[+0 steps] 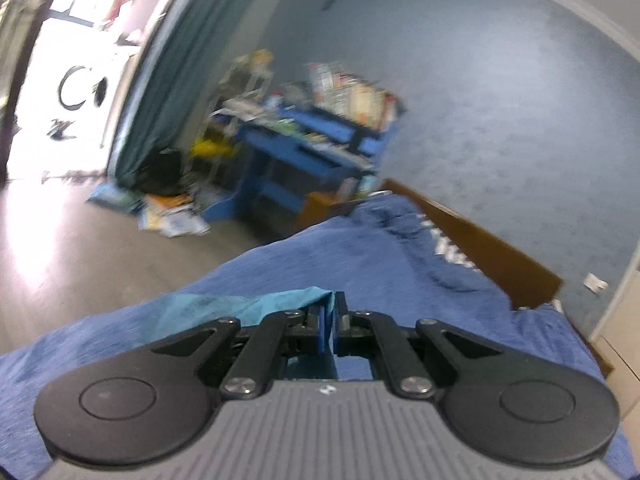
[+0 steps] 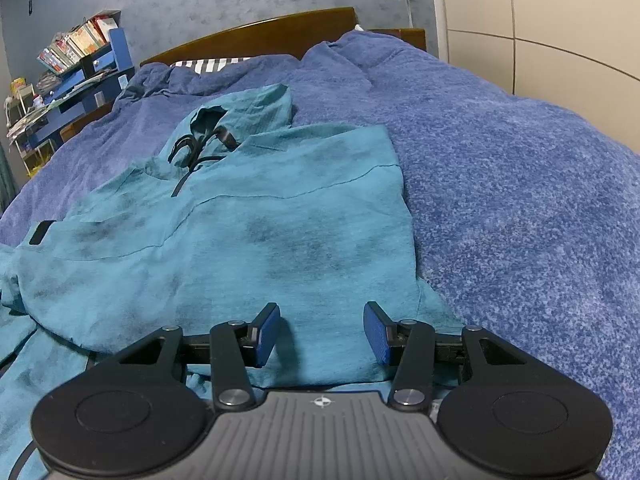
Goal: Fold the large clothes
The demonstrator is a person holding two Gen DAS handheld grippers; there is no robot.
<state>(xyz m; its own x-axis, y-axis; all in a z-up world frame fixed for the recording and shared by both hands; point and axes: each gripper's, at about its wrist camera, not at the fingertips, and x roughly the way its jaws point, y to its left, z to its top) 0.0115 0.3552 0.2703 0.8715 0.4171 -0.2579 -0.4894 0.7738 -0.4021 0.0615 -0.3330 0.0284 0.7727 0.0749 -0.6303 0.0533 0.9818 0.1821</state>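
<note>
Left gripper [image 1: 331, 320]: we see jaws pinching teal hoodie [image 2: 248, 216] fabric. Right gripper [image 2: 322, 334]: jaws spread, empty, over hoodie hem on blue blanket [image 2: 520, 184].

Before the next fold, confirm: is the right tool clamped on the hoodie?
No: the right tool hangs open above the teal hoodie, its pads apart.

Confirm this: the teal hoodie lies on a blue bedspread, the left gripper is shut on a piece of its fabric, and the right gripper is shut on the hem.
One part is wrong. The right gripper is open, its pads apart above the teal hoodie, as the right wrist view shows. The rest stands: the hoodie lies on the blue bedspread, and the left gripper is shut on its fabric.
</note>
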